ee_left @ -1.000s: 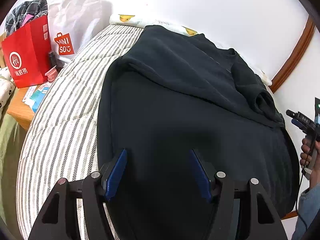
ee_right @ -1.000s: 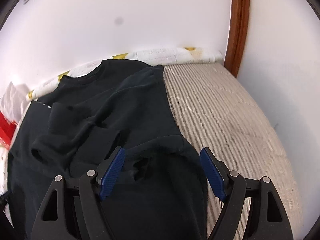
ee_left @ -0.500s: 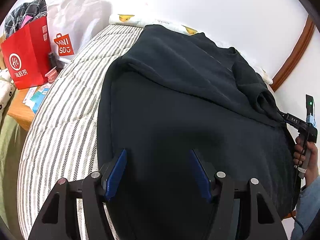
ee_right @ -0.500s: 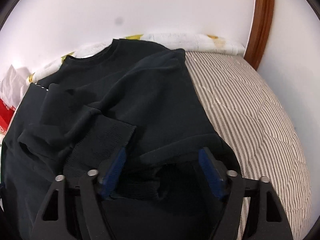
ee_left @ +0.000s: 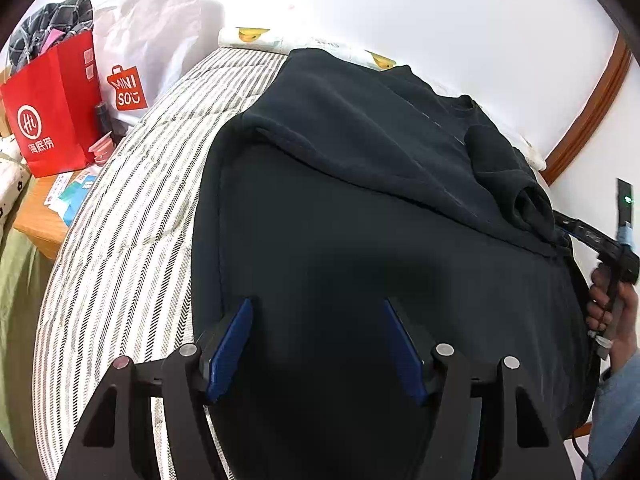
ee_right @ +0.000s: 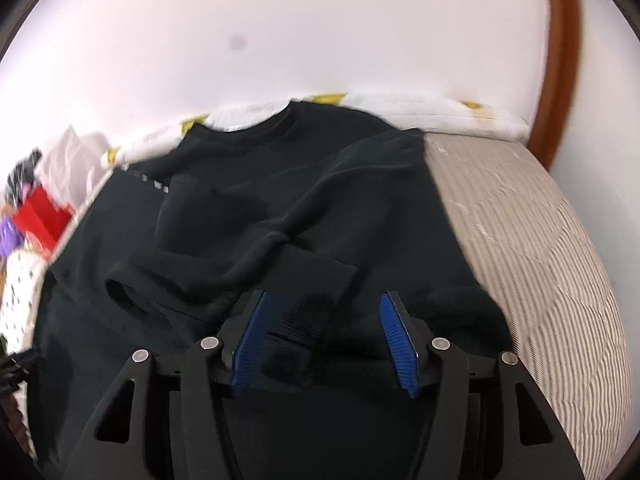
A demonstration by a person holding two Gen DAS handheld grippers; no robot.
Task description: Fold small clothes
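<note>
Across the middle of both views, a black sweatshirt lay spread on a striped bed, its collar toward the white wall at the top of each frame. Judged from how it lay, the fold was only partly made. In the left wrist view one sleeve had been brought diagonally across the chest, and the other sleeve was bunched near the body's edge, its ribbed cuff showing low in the right wrist view. The lower body and hem remained flat and unfolded, so tidying the loose sleeve, the side folds and the final doubling-over all seemed left to do.

The left gripper hovered over the lower part of the garment at the bottom centre of its frame, fingers parted with nothing pinched between them; only flat cloth showed below. The right gripper sat over the cuff and a rumpled ridge of fabric, bottom centre of its blurred frame. Its fingers had just been closing and then eased apart slightly; cloth lay between them, but the blue pads stood clear of it, so no grip was visible.

At the left edge of the left wrist view, a red paper bag and a white bag stood beside the bed, apart from the work.
</note>
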